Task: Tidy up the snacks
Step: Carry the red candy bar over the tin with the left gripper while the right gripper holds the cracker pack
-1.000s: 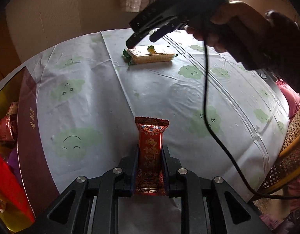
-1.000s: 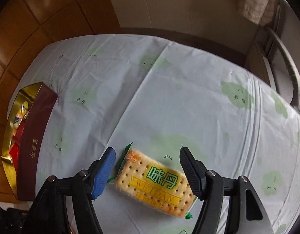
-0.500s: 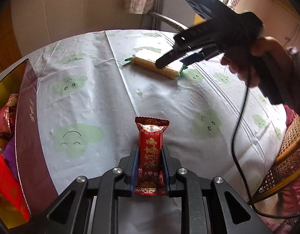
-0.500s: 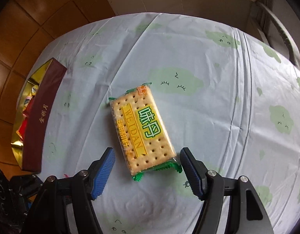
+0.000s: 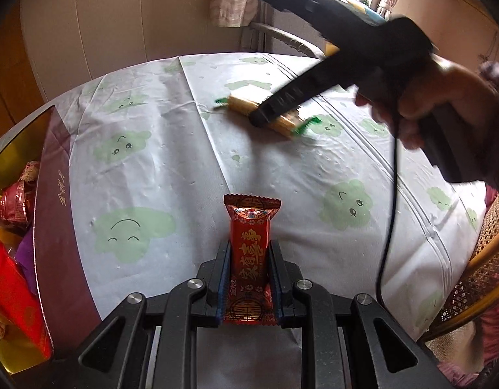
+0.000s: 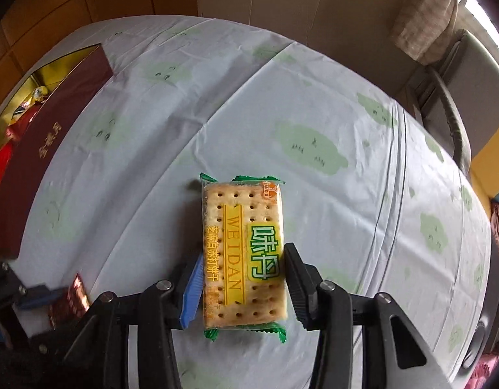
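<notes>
My left gripper (image 5: 249, 253) is shut on a red and gold snack bar (image 5: 251, 243), held upright above the near part of the table. Farther back, a cracker pack (image 6: 243, 220) with green ends lies flat on the tablecloth. My right gripper (image 6: 243, 256) straddles its near half, jaws closing, and both pads touch the pack's long sides. The left wrist view shows that gripper (image 5: 275, 107) from the side, in a person's hand (image 5: 421, 97), covering the middle of the cracker pack (image 5: 239, 103).
An open maroon and gold gift box (image 5: 54, 194) with several wrapped snacks stands at the table's left edge, and its maroon wall (image 6: 48, 142) also shows in the right wrist view. A wicker chair (image 5: 486, 259) is at the right, a grey chair (image 6: 450, 103) behind. A black cable (image 5: 392, 210) hangs from the right gripper.
The right gripper swung around the cracker pack until it lined up along its length, then its jaws narrowed onto the pack's sides. The left gripper kept still with the red bar.
</notes>
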The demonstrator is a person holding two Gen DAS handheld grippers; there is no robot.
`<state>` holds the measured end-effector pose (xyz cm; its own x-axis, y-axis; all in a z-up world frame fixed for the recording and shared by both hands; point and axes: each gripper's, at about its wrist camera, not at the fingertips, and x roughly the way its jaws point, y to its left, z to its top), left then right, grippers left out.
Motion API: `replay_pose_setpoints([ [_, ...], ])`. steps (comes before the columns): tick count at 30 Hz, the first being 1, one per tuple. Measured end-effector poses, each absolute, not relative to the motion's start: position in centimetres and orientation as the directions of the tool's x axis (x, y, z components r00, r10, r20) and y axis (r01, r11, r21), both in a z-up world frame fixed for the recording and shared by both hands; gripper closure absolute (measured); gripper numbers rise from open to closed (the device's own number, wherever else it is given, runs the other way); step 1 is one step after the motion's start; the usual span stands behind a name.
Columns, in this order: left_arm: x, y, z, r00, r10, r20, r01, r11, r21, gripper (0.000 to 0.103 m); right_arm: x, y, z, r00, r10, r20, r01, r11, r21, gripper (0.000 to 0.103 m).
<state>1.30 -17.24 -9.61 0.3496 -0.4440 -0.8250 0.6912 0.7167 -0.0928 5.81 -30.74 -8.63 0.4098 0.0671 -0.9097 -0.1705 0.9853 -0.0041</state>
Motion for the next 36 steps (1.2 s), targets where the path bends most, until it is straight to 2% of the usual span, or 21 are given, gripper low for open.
replay_pose_setpoints([
  [6,1.8,-17.1,-9.5,0.363,-0.421,-0.831,0.669,0.738,-0.082,0.082,1.0,-32.2,-9.7,0.418,0.147,-0.896,-0.146,0.985,0.093,0.056],
  [22,2.6,-11.4,-2.2,0.548,-0.370,-0.750,0.502,0.863,-0.059,0.082,-0.3,-31.8,-9.7,0.490,0.138,-0.861,-0.208,0.977,0.039,0.056],
  [36,2.6,-6.1,-1.4,0.602,-0.268,-0.753,0.359,0.932,-0.044,0.082,-0.6,-31.9,-9.7,0.500,0.133,-0.856,-0.217,0.976,0.025,0.056],
])
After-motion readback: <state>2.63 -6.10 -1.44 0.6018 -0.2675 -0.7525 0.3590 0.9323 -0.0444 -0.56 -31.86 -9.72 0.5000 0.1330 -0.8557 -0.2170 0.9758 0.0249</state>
